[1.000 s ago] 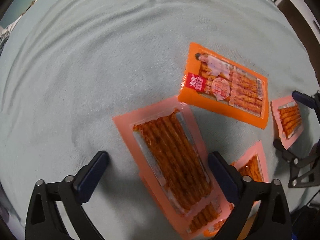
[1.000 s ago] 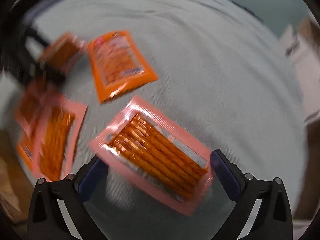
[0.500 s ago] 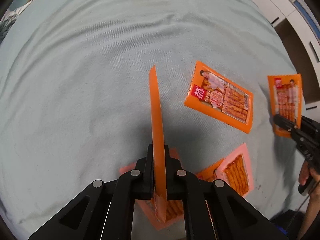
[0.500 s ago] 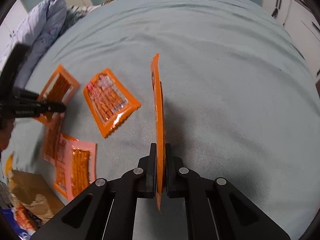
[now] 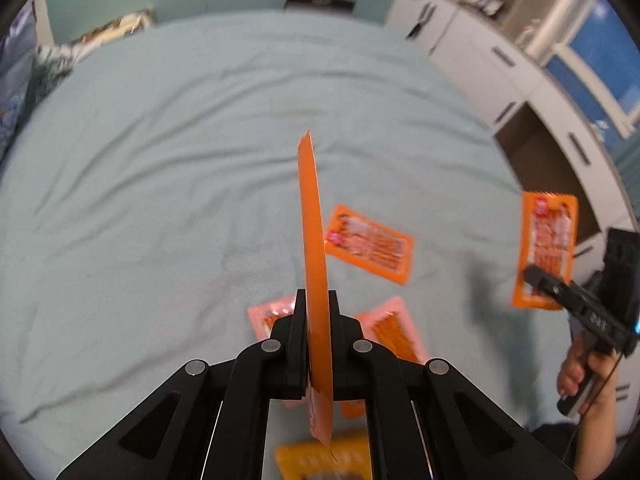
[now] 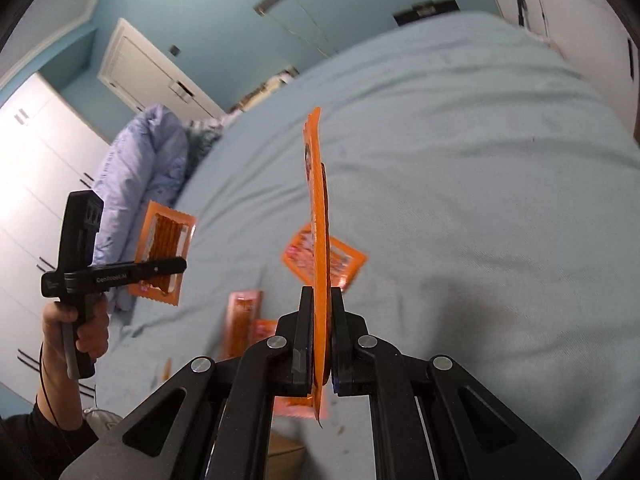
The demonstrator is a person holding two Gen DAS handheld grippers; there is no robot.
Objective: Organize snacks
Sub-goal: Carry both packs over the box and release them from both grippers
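Left gripper (image 5: 318,344): I had it clamped on an orange snack packet (image 5: 314,264), held edge-on and upright above the bed.
Right gripper (image 6: 320,344): I had it clamped on a second orange packet (image 6: 320,240), also edge-on, lifted off the bed.
Left wrist view only: my right hand (image 5: 580,368) on its handle, the second packet's printed face, and a yellow packet (image 5: 324,460) at the near edge.
Right wrist view only: my left hand (image 6: 76,328) on its handle, and the first packet's clear side with orange sticks inside.
Left on the bed: an orange printed packet (image 5: 370,248) lay flat toward the middle; pink packets (image 5: 394,332) lay closer to the near edge, partly hidden by my gripper.
Surface: a pale blue-green bed sheet (image 5: 160,200), lightly creased.
Room: a lilac duvet (image 6: 140,176) bunched at the bed's left edge, white cabinets (image 5: 500,60) along the right edge, teal walls and a white door (image 6: 152,76).
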